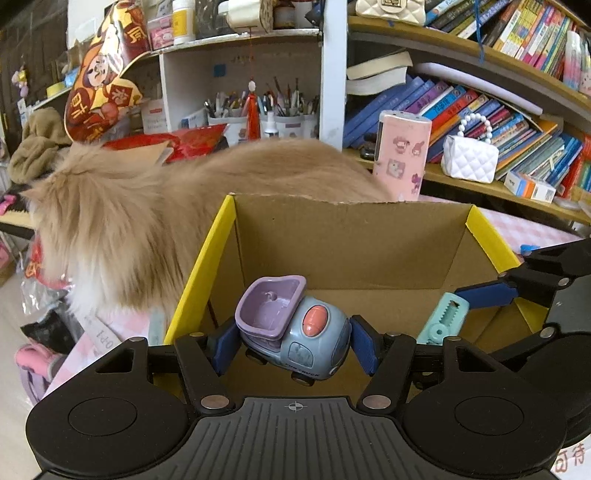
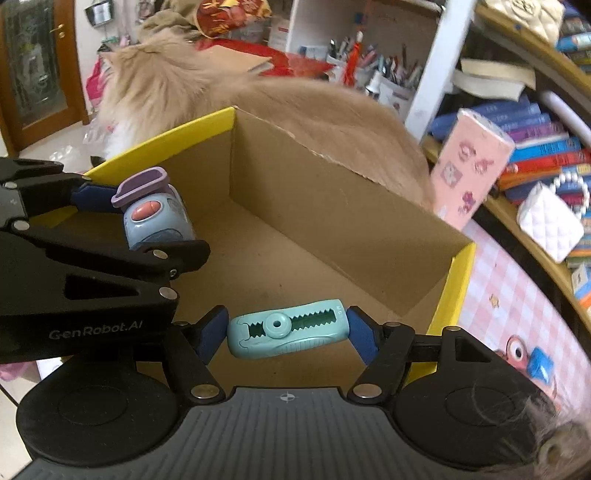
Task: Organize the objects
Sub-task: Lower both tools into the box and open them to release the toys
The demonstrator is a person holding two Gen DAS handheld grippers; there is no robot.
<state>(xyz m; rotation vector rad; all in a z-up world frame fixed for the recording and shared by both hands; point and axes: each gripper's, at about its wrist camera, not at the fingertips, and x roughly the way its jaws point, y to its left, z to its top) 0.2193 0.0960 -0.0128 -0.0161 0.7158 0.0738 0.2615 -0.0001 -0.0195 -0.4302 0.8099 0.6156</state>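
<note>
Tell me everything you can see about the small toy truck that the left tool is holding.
The toy truck looks like plastic: a pale blue-grey rounded cab with an orange-pink oval button on top, a lilac open tub behind it, small dark wheels and lettering low on its side. It is tilted. The left tool grips it, one blue pad on each side, above the open cardboard box. Nothing else touches it as far as the views show; the truck is not resting on the box floor.

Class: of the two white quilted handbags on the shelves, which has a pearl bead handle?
The lower handbag, beside the slanting books; the upper handbag shows a gold clasp instead.
</note>
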